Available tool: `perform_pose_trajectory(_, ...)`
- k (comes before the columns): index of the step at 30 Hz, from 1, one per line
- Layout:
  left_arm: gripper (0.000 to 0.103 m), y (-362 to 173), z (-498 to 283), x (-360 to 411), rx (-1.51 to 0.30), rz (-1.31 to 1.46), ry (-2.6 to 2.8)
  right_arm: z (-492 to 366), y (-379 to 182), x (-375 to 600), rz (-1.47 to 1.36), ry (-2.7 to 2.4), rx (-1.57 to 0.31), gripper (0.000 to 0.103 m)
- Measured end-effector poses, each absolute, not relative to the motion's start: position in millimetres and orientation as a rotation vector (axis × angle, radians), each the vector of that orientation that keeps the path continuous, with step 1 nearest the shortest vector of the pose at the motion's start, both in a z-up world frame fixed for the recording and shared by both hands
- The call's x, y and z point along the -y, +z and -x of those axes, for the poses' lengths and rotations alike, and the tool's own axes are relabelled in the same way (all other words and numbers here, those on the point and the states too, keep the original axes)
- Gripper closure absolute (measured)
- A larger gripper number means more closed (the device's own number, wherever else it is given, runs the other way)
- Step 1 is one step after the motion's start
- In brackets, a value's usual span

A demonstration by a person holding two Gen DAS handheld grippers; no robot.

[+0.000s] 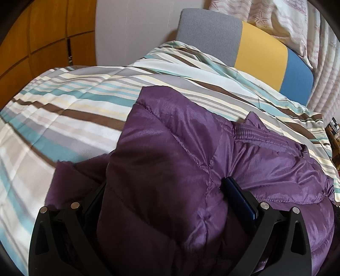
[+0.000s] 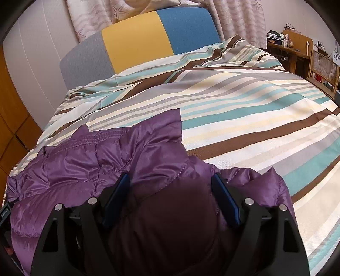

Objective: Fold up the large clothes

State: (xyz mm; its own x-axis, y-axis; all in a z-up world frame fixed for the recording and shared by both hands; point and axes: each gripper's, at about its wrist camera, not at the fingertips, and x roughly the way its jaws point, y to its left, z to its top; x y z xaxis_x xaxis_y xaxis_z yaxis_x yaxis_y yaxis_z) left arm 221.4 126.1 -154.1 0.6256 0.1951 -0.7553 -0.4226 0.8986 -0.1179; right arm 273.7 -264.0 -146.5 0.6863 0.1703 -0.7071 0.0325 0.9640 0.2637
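A purple quilted puffer jacket lies bunched on the striped bed cover. My left gripper is shut on a thick fold of it; the padding bulges between the blue-padded fingers. The left finger is mostly hidden by the fabric. In the right wrist view the jacket spreads to the left, and my right gripper is shut on another thick fold between its blue fingers. The bed cover stretches ahead and to the right.
A grey, yellow and blue headboard stands at the far end of the bed, with patterned curtains behind. Wooden wardrobe doors are at the left. A wooden desk and chair stand to the right of the bed.
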Motion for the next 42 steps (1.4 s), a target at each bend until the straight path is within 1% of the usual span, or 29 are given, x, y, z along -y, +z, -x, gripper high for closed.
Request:
perform_pose_trajectory(4,0.003,-146,-199,-120,-0.809,0.276,0.368,-276,-147,264,-0.265,0.080,-0.812,0.023)
perform_pose_trajectory(9,0.003,-141,-154,-123,-0.744,0.282,0.350,-276,-146,263,-0.267,0.081,-0.812,0.022)
perform_pose_trajectory(12,0.003,-141,-133,-126,-0.724,0.294,0.356,-273,-144,262,-0.258,0.076,-0.803,0.018)
perform_pose_trajectory(14,0.003,-141,-122,-129,-0.717,0.302,0.347,-267,-139,259,-0.231,0.067,-0.788,0.013)
perform_pose_trajectory(16,0.003,-141,-112,-130,-0.714,0.308,0.339,-260,-133,254,-0.196,0.064,-0.774,0.010)
perform_pose_trajectory(22,0.003,-146,-83,-145,-0.696,0.384,0.333,-223,-117,244,-0.156,0.105,-0.736,0.010)
perform_pose_trajectory(26,0.003,-163,-67,-151,-0.714,0.515,0.306,-198,-106,236,-0.149,0.127,-0.751,0.010)
perform_pose_trajectory(28,0.003,-160,-58,-146,-0.683,0.499,0.314,-191,-101,231,-0.133,0.133,-0.765,0.010)
perform_pose_trajectory(33,0.003,-158,-51,-138,-0.707,0.481,0.289,-173,-92,222,-0.128,0.149,-0.779,0.010)
perform_pose_trajectory(42,0.003,-154,-26,-136,-0.684,0.610,0.231,-147,-78,207,-0.104,0.195,-0.753,0.010)
